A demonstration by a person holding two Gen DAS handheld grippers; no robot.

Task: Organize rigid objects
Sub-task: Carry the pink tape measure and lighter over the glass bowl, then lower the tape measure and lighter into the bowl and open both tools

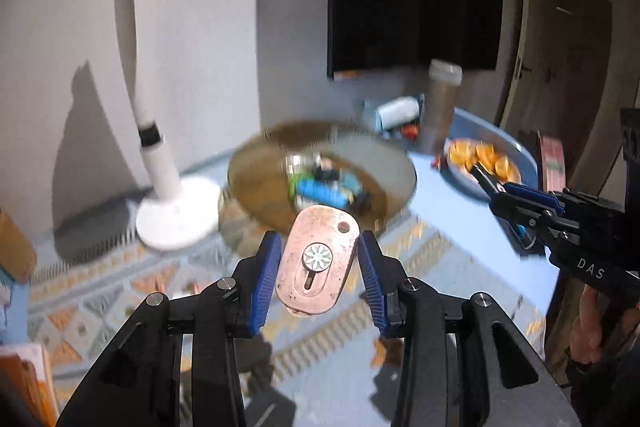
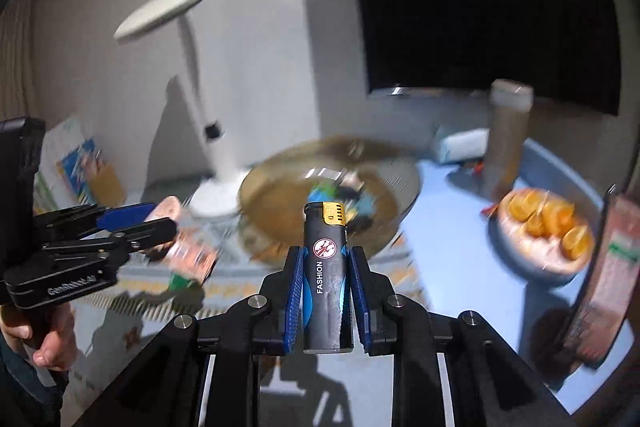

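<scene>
The right gripper [image 2: 325, 291] is clamped on a black lighter [image 2: 326, 279], upright between the blue pads, its side reading "FASHION" under a round red-and-white emblem, gold cap on top. The left gripper [image 1: 320, 267] has a pink oval tag [image 1: 318, 261] between its pads; the left pad touches its edge, but a sliver of gap shows on the right, so I cannot tell whether it is truly gripped. The tag carries a white flower-like button above a slot, and a hole near its top.

Seen from the side, the left gripper's body reads "GenRobot.AI" (slightly soft), the right's "DAS".

Both are held above a patterned cloth [image 1: 120, 291], in front of a brown bowl [image 1: 256, 183] of small items, blurred beyond naming. A white lamp [image 1: 132, 79] stands left of the bowl; to its right, a plate [image 2: 536, 259] of orange slices and a tall jar [image 2: 506, 135], label unreadable. A carton [image 2: 600, 267] at the right edge is cut off.
</scene>
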